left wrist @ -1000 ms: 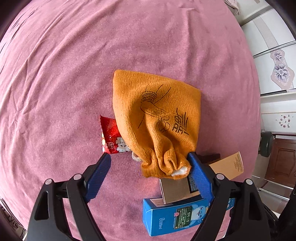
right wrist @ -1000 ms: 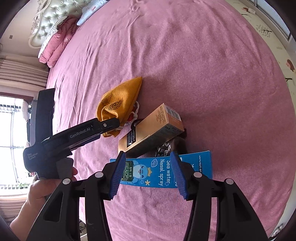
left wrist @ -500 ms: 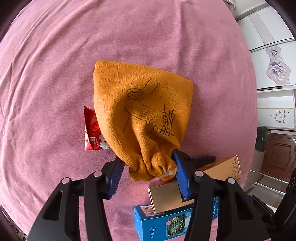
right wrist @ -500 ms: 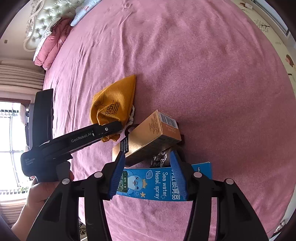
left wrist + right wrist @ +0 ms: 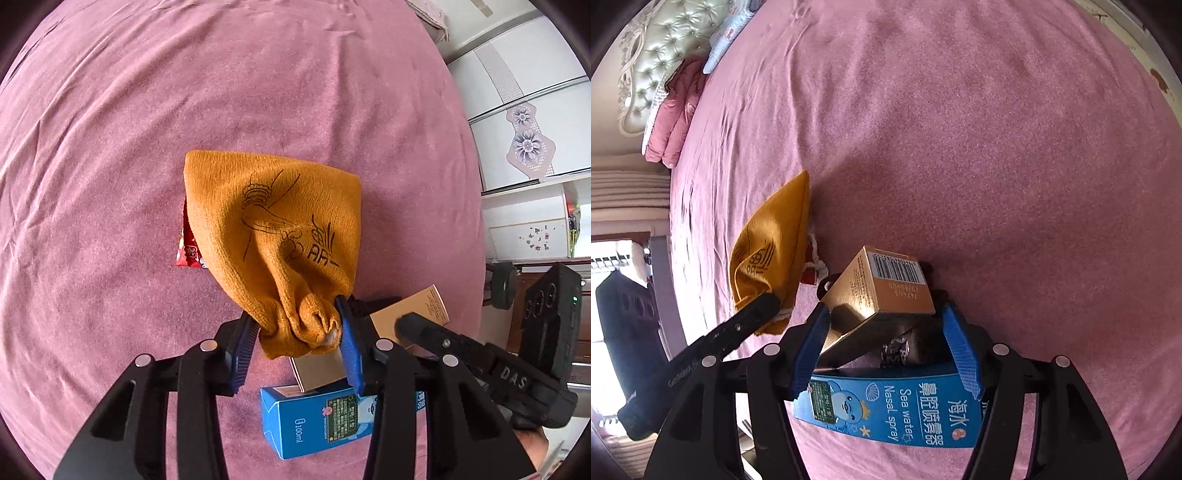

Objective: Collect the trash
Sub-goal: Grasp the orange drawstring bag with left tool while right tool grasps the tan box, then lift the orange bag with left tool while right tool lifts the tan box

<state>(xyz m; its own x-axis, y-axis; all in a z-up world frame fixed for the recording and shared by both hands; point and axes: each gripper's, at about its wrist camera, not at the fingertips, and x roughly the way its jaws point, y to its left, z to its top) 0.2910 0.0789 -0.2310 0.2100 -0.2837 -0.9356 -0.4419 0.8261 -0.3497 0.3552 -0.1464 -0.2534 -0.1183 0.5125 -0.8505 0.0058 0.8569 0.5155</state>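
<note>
An orange knit drawstring pouch lies on the pink bedspread. My left gripper is closing, and its blue pads press on the pouch's gathered neck. A red wrapper peeks out from under the pouch's left side. My right gripper hangs low over a gold box; its jaws are opening and straddle the box without squeezing it. The gold box leans on a dark packet, with a blue nasal spray box just in front. The pouch also shows left of the box.
A tufted headboard and folded pink bedding sit at the far end of the bed. White wardrobe doors stand beyond the bed's right edge. A bright window is at the left. Broad stretches of bedspread lie beyond the items.
The left jaws have come together from wide apart onto the pouch's neck. The right gripper has dropped closer over the gold box and its jaws have spread wider.
</note>
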